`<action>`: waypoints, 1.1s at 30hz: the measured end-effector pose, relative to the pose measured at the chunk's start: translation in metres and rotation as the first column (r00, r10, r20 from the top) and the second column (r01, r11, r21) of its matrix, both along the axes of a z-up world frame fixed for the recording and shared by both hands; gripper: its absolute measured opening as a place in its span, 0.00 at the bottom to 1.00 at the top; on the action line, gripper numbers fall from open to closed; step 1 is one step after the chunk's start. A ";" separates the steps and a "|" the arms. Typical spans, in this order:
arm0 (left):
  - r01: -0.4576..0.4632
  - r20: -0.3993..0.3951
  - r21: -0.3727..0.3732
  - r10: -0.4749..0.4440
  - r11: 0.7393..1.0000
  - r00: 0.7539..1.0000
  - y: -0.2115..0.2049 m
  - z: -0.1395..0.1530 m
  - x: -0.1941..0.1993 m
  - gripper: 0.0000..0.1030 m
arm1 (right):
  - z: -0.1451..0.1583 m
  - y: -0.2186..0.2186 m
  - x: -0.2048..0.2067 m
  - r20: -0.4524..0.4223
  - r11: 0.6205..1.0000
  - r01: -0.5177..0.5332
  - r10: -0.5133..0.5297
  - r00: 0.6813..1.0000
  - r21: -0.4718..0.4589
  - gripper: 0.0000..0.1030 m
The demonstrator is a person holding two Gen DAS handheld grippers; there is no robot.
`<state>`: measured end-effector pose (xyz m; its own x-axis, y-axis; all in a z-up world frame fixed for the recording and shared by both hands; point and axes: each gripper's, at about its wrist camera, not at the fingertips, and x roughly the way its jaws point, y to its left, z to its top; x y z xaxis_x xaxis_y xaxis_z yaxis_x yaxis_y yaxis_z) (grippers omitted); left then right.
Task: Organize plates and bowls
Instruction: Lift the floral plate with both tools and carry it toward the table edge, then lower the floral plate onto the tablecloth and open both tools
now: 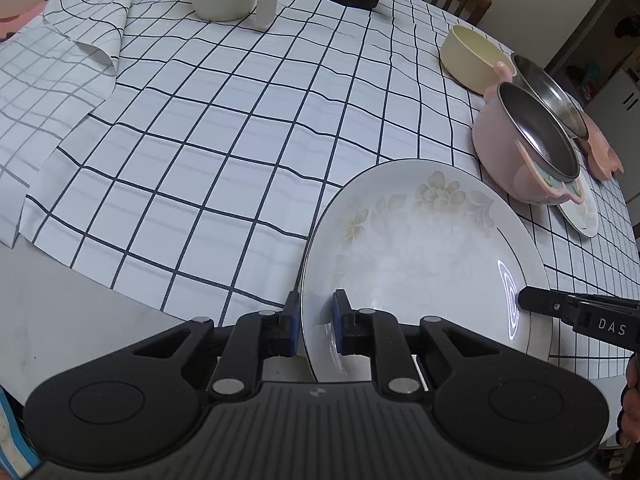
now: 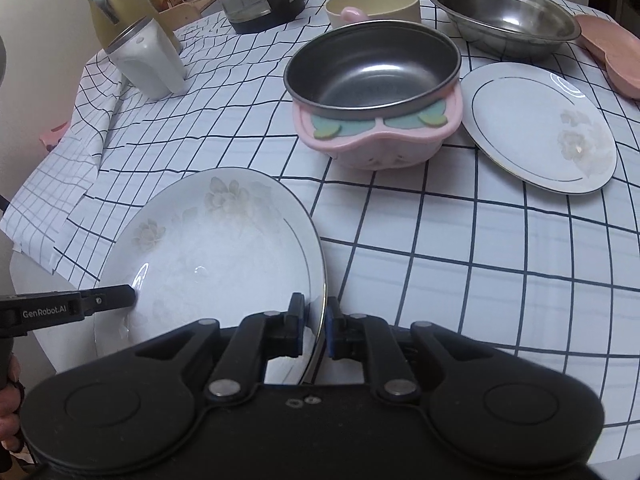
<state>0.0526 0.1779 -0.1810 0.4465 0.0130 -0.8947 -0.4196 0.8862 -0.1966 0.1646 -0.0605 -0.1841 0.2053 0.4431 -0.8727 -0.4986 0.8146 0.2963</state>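
Gripping the large floral plate [image 1: 424, 264] by opposite rims, left claw [image 1: 316, 322] and right claw [image 2: 316, 326] both nearly closed on it, I am carrying it; next, stacking under the small plate [image 2: 536, 128] far right.

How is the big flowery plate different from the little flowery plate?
The big plate is gripped at its rim by the left gripper and the right gripper, one on each side; the little plate lies alone on the checked tablecloth, with no gripper on it. The big plate looks deeper and wider; the little plate looks flat. Both are white with pale flowers and a thin dark rim line.
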 end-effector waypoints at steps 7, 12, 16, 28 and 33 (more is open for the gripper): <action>0.003 0.013 0.071 -0.004 0.997 1.000 -0.009 0.012 -0.006 0.15 | 0.006 -0.003 -0.002 0.017 0.999 -0.020 0.020 1.000 -0.031 0.25; 0.013 0.029 0.093 -0.016 0.996 0.999 -0.015 0.021 -0.011 0.18 | 0.016 -0.010 -0.006 0.039 0.999 -0.036 0.037 0.999 -0.022 0.31; 0.005 0.057 0.107 -0.012 0.994 0.998 -0.019 0.033 -0.014 0.23 | 0.025 -0.016 -0.007 0.060 0.999 -0.043 0.044 0.997 -0.012 0.35; 0.094 0.176 0.166 -0.123 0.982 0.977 -0.073 0.079 -0.002 0.54 | 0.068 -0.049 -0.004 0.157 0.998 -0.032 0.023 0.987 0.051 0.64; 0.141 0.215 0.182 -0.179 0.973 0.960 -0.106 0.090 0.014 0.61 | 0.087 -0.072 0.001 0.237 0.998 -0.024 0.009 0.972 0.061 0.75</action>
<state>0.0664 0.0716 -0.0911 0.6469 0.0613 -0.7601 -0.2301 0.9660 -0.1179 0.1653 -0.1324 -0.0967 0.3944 0.5005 -0.7707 -0.5737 0.7893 0.2190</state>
